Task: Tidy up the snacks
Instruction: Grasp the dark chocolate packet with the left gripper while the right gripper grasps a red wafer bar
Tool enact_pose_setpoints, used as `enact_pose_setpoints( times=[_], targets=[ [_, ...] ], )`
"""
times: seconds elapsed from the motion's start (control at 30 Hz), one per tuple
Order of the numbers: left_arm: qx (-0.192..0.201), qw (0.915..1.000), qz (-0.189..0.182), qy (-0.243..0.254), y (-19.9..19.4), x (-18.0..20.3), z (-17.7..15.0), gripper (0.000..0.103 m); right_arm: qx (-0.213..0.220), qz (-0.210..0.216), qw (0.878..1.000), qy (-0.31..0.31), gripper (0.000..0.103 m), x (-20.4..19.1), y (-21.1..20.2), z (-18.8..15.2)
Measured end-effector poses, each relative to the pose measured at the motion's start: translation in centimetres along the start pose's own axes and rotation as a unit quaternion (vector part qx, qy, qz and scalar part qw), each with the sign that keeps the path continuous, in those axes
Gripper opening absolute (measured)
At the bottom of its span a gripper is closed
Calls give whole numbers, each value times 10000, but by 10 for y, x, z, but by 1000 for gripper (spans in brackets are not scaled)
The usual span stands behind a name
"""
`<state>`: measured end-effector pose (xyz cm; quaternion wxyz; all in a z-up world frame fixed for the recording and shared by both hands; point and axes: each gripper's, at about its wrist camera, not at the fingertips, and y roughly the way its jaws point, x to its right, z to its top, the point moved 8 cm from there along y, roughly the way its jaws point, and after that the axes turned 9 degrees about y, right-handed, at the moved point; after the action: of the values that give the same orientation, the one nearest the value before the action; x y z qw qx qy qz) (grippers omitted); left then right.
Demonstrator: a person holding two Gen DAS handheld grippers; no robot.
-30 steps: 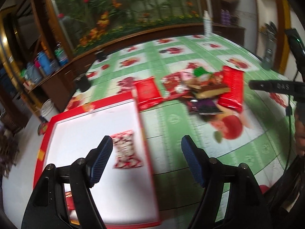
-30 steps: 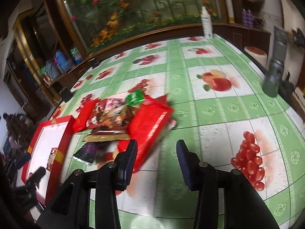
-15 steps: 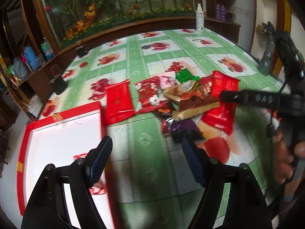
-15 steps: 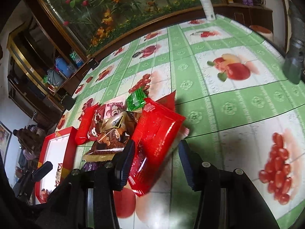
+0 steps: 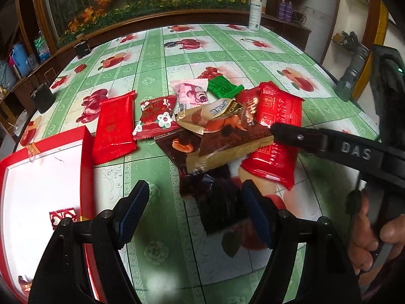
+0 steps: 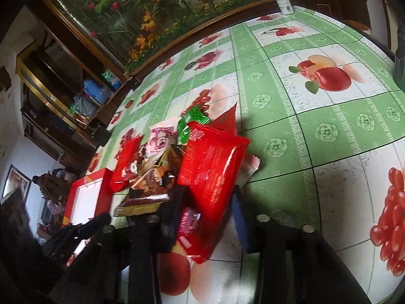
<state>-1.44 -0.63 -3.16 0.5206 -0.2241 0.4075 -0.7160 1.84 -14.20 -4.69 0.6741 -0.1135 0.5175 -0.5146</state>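
Note:
A pile of snack packets lies on the fruit-print tablecloth: a big red packet (image 5: 276, 129), a brown chocolate packet (image 5: 227, 136), a dark packet (image 5: 215, 202), a pink one (image 5: 192, 96), a green one (image 5: 222, 87), a red floral one (image 5: 157, 119) and a flat red one (image 5: 114, 129). My left gripper (image 5: 195, 210) is open, its fingers on either side of the dark packet's near end. My right gripper (image 6: 207, 210) is open with its fingers on either side of the big red packet (image 6: 210, 172). A red-rimmed white tray (image 5: 38, 177) at left holds one small red packet (image 5: 63, 216).
A white bottle (image 5: 254, 11) stands at the table's far edge. Two dark cups (image 5: 43, 97) stand near the left edge. A grey metal object (image 5: 351, 76) stands off the right side. A planter wall runs behind the table.
My left gripper has swung right from over the tray to the snack pile. My right gripper has moved forward until its fingers stand on either side of the big red packet.

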Motion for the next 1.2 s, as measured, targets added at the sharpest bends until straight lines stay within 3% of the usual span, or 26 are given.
enact_pose_setpoints(
  times=[0.13,0.27,0.37,0.7,0.8,0.87,1.2],
  targets=[
    [-10,9998,-111,-189,6,-7,-2,73,95,-22,9999,-106,28,-4,-3,0],
    [-134,9992,-296,-212,13,-4,-8,56,264,130,9994,-201,22,-11,-11,2],
    [-70,9998,-162,-12,11,0,-10,43,252,45,9994,-239,22,-10,-9,2],
    [104,9994,-331,-37,0,3,-21,43,-184,256,9995,-61,29,-8,2,-5],
    [123,9993,-353,-62,-3,1,-22,43,-323,274,9991,-86,41,-10,7,-9],
    [158,9992,-356,-89,-6,-1,-22,43,-392,333,9985,-181,42,-15,10,-14],
    [334,9989,-207,-273,-25,-17,-22,43,-46,270,9981,-556,19,-23,0,-13]
  ],
)
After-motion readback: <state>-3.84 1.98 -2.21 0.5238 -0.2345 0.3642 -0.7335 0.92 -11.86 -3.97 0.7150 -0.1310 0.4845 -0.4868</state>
